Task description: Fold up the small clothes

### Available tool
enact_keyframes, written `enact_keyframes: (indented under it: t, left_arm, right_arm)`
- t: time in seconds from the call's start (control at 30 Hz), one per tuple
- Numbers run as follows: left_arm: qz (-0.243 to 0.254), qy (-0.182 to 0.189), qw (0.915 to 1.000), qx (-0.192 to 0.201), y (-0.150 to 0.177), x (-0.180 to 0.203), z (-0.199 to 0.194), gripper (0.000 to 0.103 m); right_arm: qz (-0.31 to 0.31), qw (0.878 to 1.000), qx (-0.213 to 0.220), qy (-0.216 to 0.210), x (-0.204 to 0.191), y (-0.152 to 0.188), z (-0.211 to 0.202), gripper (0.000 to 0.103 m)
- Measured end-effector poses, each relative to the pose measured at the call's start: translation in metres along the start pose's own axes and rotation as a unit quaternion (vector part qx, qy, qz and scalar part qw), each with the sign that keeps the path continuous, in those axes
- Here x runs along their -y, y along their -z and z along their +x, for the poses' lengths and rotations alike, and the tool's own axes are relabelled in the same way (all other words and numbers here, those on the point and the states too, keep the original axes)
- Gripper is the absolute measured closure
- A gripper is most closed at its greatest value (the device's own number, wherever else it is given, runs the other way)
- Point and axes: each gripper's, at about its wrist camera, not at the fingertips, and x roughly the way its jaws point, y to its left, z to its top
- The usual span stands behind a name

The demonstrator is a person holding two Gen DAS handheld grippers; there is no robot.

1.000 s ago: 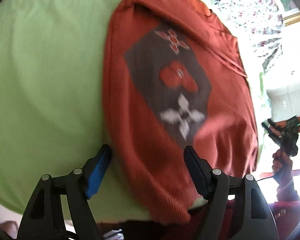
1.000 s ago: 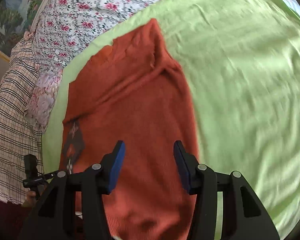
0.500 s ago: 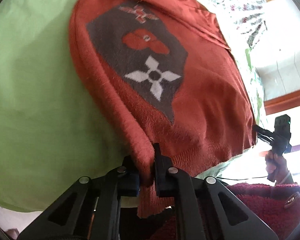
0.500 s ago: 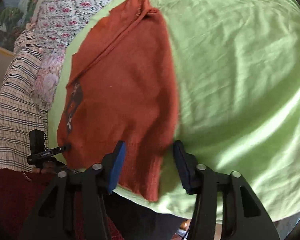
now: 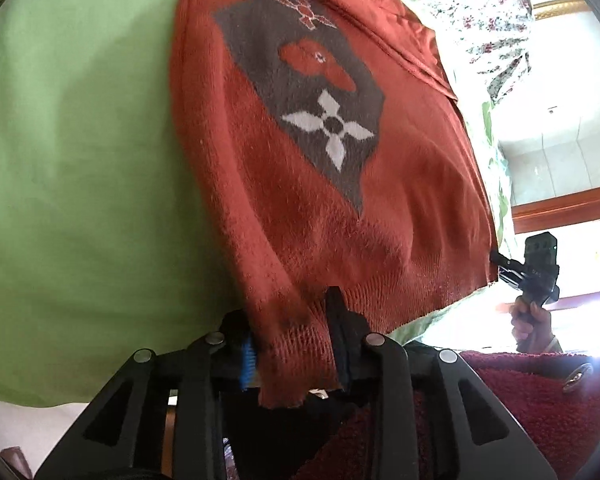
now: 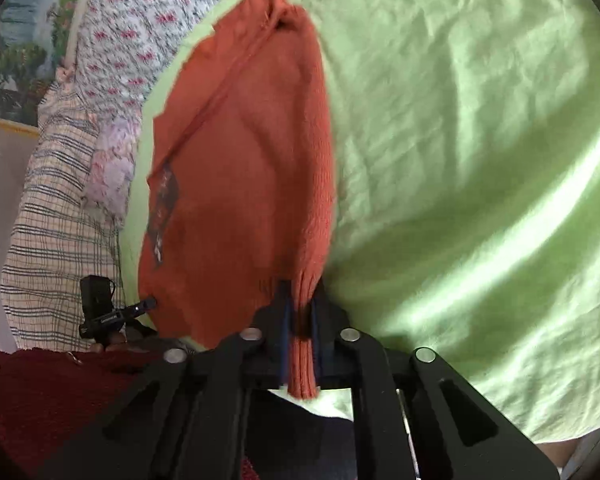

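Note:
A rust-orange knit sweater point(image 5: 320, 200) with a grey patch of flower shapes lies on the green sheet point(image 5: 80, 160), its hem toward me. My left gripper point(image 5: 290, 320) straddles the hem's left corner. Its jaws are opening, and the ribbed hem lies spread and loose between them. In the right wrist view the same sweater point(image 6: 240, 180) stretches away, and my right gripper point(image 6: 300, 304) is closing on the hem's right corner, which is pinched into a narrow fold between the pads. Each gripper shows small in the other's view: the right gripper point(image 5: 536, 264) and the left gripper point(image 6: 100, 312).
The green sheet point(image 6: 460, 160) covers the bed, which ends just under the hem. Floral fabric point(image 6: 132, 20) and a plaid cloth point(image 6: 52, 220) lie beyond the sweater's left side. The person's dark red garment point(image 5: 520, 400) is close behind the grippers.
The left gripper closed tight on the left hem corner, then loosened, and the hem spread out. The right gripper dropped to the right hem corner and closed on it.

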Motion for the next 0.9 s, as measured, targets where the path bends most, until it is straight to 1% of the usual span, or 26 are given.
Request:
enact_keyframes:
  t: [0.03,0.07,0.1,0.13,0.17,0.23,0.27,0.37,0.43,0.53,0.57,0.63,0.73,0.77,0.9]
  left_arm:
    - [0.005,-0.002,1.0,0.006,0.0,0.001,0.001,0.077]
    - [0.011,-0.008,0.9998,0.012,0.0,0.004,0.002,0.093]
    - [0.017,-0.014,0.9996,0.016,0.001,0.006,0.002,0.096]
    - [0.021,-0.016,0.9994,0.021,0.002,0.008,0.0,0.097]
    - [0.023,-0.018,0.9992,0.029,0.004,0.009,-0.004,0.098]
    - [0.02,-0.015,0.9985,0.049,0.008,0.011,-0.019,0.099]
    - [0.017,-0.014,0.9982,0.056,0.009,0.011,-0.024,0.099]
    - [0.005,0.01,0.9962,0.087,-0.002,0.014,-0.044,0.099]
    - [0.008,0.021,0.9932,0.115,-0.017,0.021,-0.059,0.099]
    - [0.015,0.026,0.989,0.145,-0.042,0.028,-0.076,0.099]
    - [0.017,0.027,0.9876,0.154,-0.05,0.03,-0.079,0.099]
    - [0.02,0.023,0.9847,0.172,-0.073,0.032,-0.085,0.099]
    - [0.018,0.024,0.9795,0.199,-0.105,0.036,-0.092,0.099]
    - [0.018,0.025,0.9774,0.209,-0.118,0.037,-0.095,0.099]
    - [0.027,0.017,0.9691,0.245,-0.17,0.045,-0.101,0.099]
  right_arm:
    - [-0.008,1.0,-0.002,0.0,-0.002,0.001,0.002,0.087]
    - [-0.019,1.0,-0.001,0.005,-0.004,0.001,0.004,0.087]
    - [-0.026,1.0,-0.001,0.01,-0.005,0.002,0.004,0.087]
    - [-0.033,0.999,-0.003,0.015,-0.007,0.002,0.005,0.09]
    - [-0.034,0.999,-0.003,0.015,-0.008,0.002,0.006,0.096]
    - [-0.027,1.0,0.006,0.005,-0.006,0.004,0.0,0.096]
    - [-0.021,1.0,0.021,-0.005,-0.004,0.006,-0.007,0.096]
    - [0.006,0.998,0.052,-0.032,0.004,0.005,-0.021,0.096]
    - [0.006,0.997,0.068,-0.042,-0.003,-0.004,-0.024,0.096]
    - [-0.001,0.994,0.09,-0.064,-0.018,-0.022,-0.028,0.096]
    - [-0.006,0.992,0.103,-0.076,-0.025,-0.033,-0.032,0.096]
    - [-0.014,0.989,0.123,-0.084,-0.04,-0.047,-0.035,0.096]
    - [-0.027,0.983,0.154,-0.093,-0.059,-0.078,-0.038,0.096]
    - [-0.033,0.981,0.164,-0.096,-0.066,-0.095,-0.037,0.096]
    - [-0.043,0.977,0.186,-0.099,-0.075,-0.147,-0.033,0.096]
